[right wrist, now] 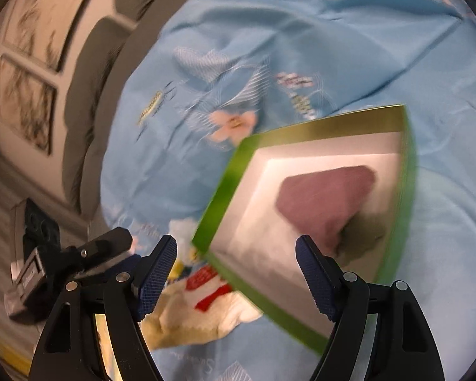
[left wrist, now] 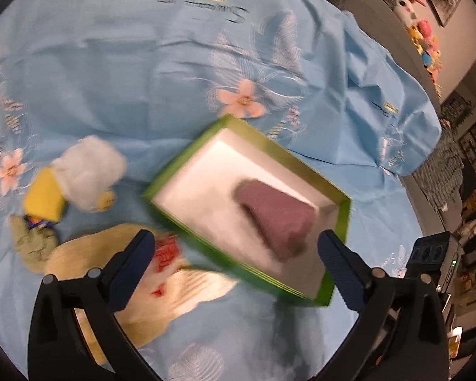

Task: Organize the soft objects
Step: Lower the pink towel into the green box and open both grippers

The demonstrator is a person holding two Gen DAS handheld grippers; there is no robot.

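A green-rimmed white box (left wrist: 187, 168) lies on the blue floral sheet (left wrist: 117, 73). A folded mauve cloth (left wrist: 276, 219) lies inside it. To its left lie a cream cloth with red print (left wrist: 161, 282), a white fluffy toy (left wrist: 89, 171), a yellow sponge (left wrist: 44, 197) and an olive rag (left wrist: 35, 244). My left gripper (left wrist: 236, 262) is open and empty above the box's near edge. In the right wrist view my right gripper (right wrist: 236, 271) is open and empty above the box (right wrist: 222, 197). The mauve cloth (right wrist: 323, 200) and the cream cloth (right wrist: 206, 308) show there too.
A grey sofa back (left wrist: 374, 9) with plush toys (left wrist: 422, 31) runs along the far right. The other gripper's body (left wrist: 434, 254) shows at the right edge of the left wrist view. Grey cushions (right wrist: 89, 101) and a framed picture (right wrist: 28, 63) stand to the left.
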